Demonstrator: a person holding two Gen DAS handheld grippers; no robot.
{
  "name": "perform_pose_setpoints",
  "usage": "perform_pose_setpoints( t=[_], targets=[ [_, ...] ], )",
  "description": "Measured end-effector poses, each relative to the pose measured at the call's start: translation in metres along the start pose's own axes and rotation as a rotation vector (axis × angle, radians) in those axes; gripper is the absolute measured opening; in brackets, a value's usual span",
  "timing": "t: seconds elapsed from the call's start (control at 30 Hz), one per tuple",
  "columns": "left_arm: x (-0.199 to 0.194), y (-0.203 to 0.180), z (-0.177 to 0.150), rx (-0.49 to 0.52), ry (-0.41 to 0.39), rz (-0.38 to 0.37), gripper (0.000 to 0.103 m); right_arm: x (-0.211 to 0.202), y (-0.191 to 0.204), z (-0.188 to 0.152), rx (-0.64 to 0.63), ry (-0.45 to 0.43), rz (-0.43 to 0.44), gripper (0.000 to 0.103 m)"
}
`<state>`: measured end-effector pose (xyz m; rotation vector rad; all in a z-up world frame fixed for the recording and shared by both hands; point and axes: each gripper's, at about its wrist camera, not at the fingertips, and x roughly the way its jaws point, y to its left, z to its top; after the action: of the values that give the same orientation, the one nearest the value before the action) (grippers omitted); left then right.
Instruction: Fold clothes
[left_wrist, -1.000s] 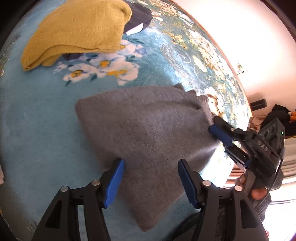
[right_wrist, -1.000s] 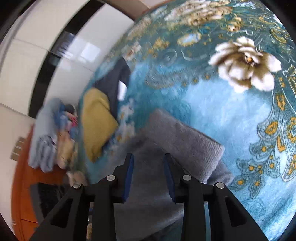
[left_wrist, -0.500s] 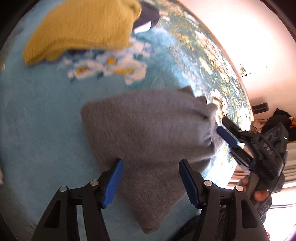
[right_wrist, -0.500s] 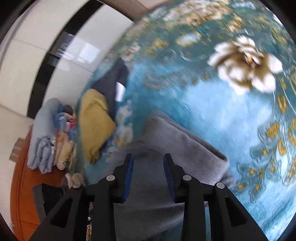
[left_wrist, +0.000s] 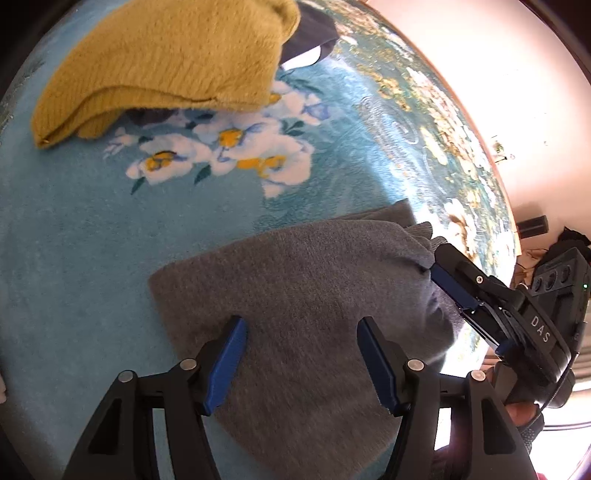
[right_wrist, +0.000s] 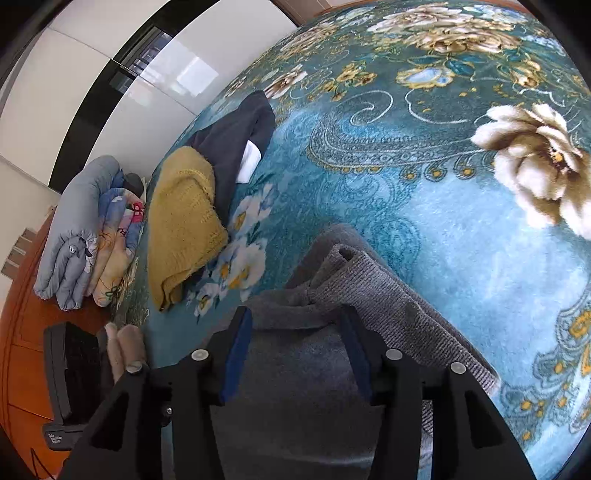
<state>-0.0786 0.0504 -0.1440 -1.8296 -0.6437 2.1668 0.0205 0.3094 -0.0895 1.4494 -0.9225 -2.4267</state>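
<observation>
Both grippers, left (left_wrist: 301, 360) and right (right_wrist: 293, 354), are held with jaws spread, gripping nothing, over the folded grey sweater (left_wrist: 295, 295), around which bare blue flowered carpet (left_wrist: 74, 240) is seen. Beyond the sweater, apart from it, a folded yellow sweater (right_wrist: 184, 218) is laid on a dark garment (right_wrist: 232, 147); bundled bedding (right_wrist: 74, 229) is seen past the carpet's edge.

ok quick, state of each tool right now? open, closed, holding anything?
Left tool: open, poised over the grey sweater, gripping nothing.
Right tool: open, at the sweater's bunched edge, no fabric pinched between its fingers.
</observation>
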Motion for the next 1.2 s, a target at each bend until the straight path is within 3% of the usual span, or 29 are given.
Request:
perform_pose_setpoints(
  t=[0.33,0.57,0.8,1.07,1.2],
  targets=[
    [0.003,-0.003,0.000,0.002,0.016,0.028,0.068,0.005,-0.013,0.003,0.068,0.003,0.043,0.052],
    [-0.032,-0.018,-0.038,0.048,-0.033,-0.013,0.068,-0.035,-0.010,-0.007,0.084,-0.045,-0.033,0.053],
    [-0.032,-0.046,-0.078,0.154,0.006,-0.037,0.068,-0.062,-0.029,-0.018,0.220,-0.084,0.029,0.053],
    [-0.010,-0.045,-0.088,0.178,0.064,0.000,0.068,-0.036,-0.038,-0.026,0.260,0.055,-0.066,0.053],
    [-0.004,-0.043,-0.088,0.169,0.074,-0.002,0.068,-0.032,-0.046,-0.026,0.291,0.062,-0.038,0.053]
  ],
)
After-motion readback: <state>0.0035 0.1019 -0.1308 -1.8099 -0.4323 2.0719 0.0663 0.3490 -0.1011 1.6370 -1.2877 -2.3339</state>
